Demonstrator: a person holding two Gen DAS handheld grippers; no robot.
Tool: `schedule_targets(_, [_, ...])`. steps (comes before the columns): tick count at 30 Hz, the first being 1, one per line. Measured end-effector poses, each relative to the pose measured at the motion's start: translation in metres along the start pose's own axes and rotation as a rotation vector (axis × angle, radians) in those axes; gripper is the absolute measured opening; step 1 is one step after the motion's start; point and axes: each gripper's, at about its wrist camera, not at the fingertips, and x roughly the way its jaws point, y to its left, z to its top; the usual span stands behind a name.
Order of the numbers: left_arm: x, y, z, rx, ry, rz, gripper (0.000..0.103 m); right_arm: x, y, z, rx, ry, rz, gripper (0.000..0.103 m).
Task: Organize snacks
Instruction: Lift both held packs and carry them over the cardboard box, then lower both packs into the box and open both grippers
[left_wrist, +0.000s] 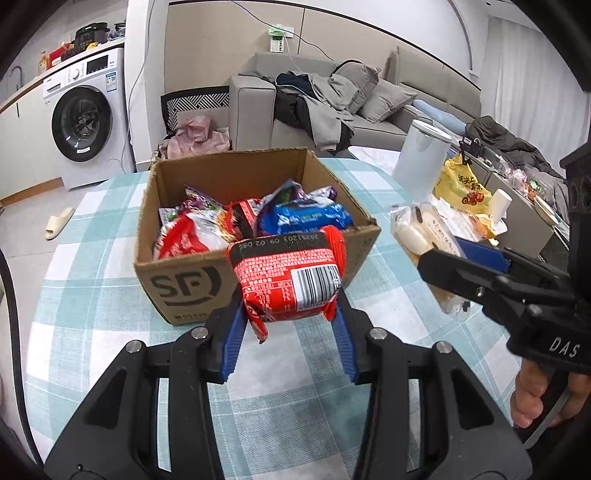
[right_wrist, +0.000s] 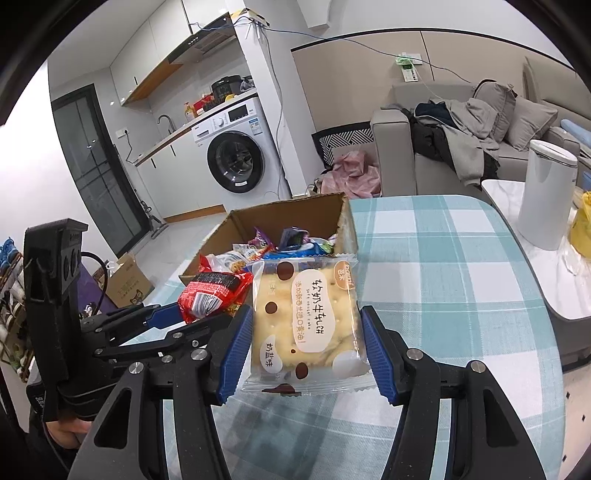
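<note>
We hold a red snack packet clamped in the left tool before the cardboard box. The right tool grips a nougat cracker pack by its edges; both look light, crinkly and probably crushable, so squeeze gently.

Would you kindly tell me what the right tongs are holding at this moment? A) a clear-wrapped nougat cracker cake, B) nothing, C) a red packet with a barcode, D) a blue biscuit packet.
A: the right tongs grip the clear-wrapped nougat cracker cake between their blue pads, while the red packet sits in the left tongs.
</note>
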Motion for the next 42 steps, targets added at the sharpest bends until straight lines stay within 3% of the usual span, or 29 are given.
schedule_targets(15, [-0.004,0.036,0.029,-0.039,-0.023,0.025,0.04,0.019,0.023,0.029,-0.02,0.004,0.012,0.059])
schedule_targets(42, [0.035,0.069,0.068,-0.021,-0.027,0.075,0.04,0.083,0.037,0.057,-0.013,0.011,0.047,0.059])
